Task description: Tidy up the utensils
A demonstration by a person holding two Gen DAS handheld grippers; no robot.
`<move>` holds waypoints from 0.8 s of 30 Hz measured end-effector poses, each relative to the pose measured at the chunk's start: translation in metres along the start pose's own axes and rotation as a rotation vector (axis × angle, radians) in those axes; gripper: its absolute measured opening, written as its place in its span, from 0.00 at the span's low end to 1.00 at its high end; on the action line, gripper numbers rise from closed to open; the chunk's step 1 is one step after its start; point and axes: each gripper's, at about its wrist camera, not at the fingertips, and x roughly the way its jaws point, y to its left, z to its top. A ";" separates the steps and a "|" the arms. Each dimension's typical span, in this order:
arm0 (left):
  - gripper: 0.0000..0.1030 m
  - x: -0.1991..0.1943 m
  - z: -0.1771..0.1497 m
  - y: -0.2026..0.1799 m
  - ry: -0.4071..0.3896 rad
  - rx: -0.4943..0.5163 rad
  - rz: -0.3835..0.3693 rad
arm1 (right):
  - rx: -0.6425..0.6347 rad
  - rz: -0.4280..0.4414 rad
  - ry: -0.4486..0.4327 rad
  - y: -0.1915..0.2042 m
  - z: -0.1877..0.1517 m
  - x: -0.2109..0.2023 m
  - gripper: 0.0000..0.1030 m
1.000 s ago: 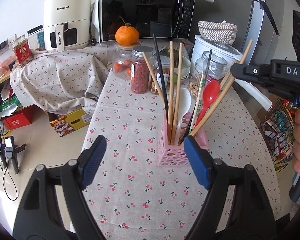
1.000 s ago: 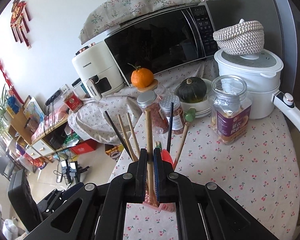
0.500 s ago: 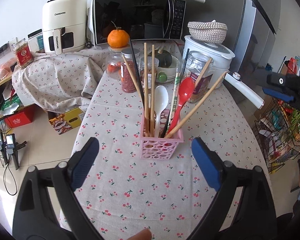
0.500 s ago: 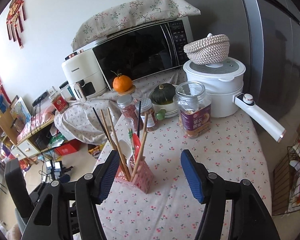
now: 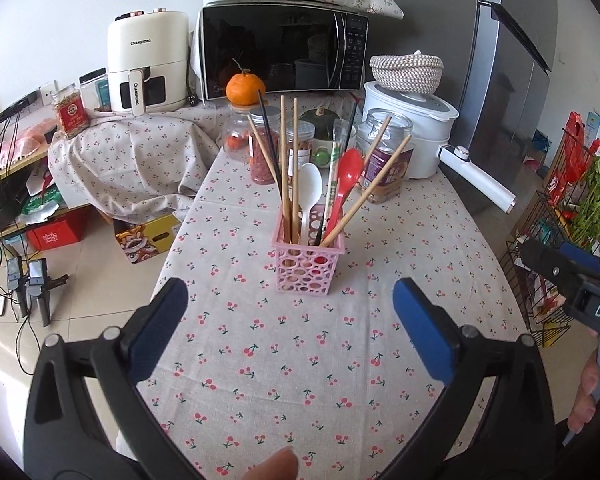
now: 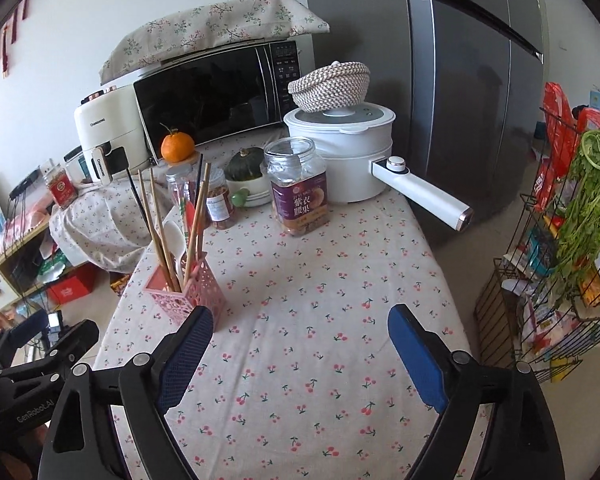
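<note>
A: Left gripper [image 5: 290,320]: jaws opening, nothing between them. Pink perforated basket [image 5: 309,262] just ahead of it, chopsticks [image 5: 285,168] and spoons upright inside.

B: Right gripper [image 6: 300,356]: likewise opening, empty; basket ahead-left. Looks light, tippy; take chopsticks mid-shaft.

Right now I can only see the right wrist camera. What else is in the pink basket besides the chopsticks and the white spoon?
Observer: A red spoon stands in the pink basket, just to the right of the white spoon as the left wrist camera sees it.
Operator: Is the left gripper holding anything? I only see its black back.
Observer: No. The left gripper has its jaws opening, and only bare tablecloth shows between them, a little short of the basket.
</note>
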 end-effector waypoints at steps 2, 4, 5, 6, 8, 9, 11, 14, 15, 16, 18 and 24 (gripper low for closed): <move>0.99 0.002 -0.001 -0.002 0.009 -0.001 -0.003 | -0.010 -0.023 -0.012 -0.002 -0.001 0.000 0.88; 0.99 0.005 0.000 -0.003 0.007 0.001 -0.002 | -0.007 -0.033 -0.009 -0.005 -0.001 0.004 0.88; 0.99 0.004 0.000 -0.005 0.004 0.000 0.001 | -0.005 -0.033 -0.002 -0.006 -0.001 0.006 0.88; 0.99 0.004 0.000 -0.005 0.002 -0.002 0.002 | -0.004 -0.033 0.004 -0.007 0.000 0.008 0.88; 0.99 0.004 0.001 -0.007 -0.001 -0.002 -0.003 | -0.008 -0.035 0.011 -0.008 -0.001 0.010 0.88; 0.99 0.004 0.001 -0.008 -0.004 0.000 -0.003 | -0.013 -0.036 0.013 -0.008 -0.001 0.011 0.88; 0.99 0.003 0.001 -0.010 -0.010 0.006 -0.002 | -0.019 -0.035 0.014 -0.008 -0.002 0.011 0.88; 0.99 0.004 0.000 -0.012 -0.007 0.013 -0.005 | -0.025 -0.032 0.012 -0.006 -0.002 0.010 0.88; 0.99 0.004 0.000 -0.012 -0.006 0.014 -0.006 | -0.026 -0.031 0.011 -0.005 -0.002 0.010 0.88; 0.99 0.004 0.000 -0.012 -0.006 0.012 -0.008 | -0.028 -0.031 0.011 -0.005 -0.002 0.010 0.88; 0.99 0.004 0.000 -0.011 -0.005 0.008 -0.012 | -0.032 -0.029 0.012 -0.004 -0.003 0.011 0.88; 0.99 0.003 0.000 -0.010 -0.008 0.006 -0.012 | -0.045 -0.026 0.012 0.001 -0.004 0.011 0.88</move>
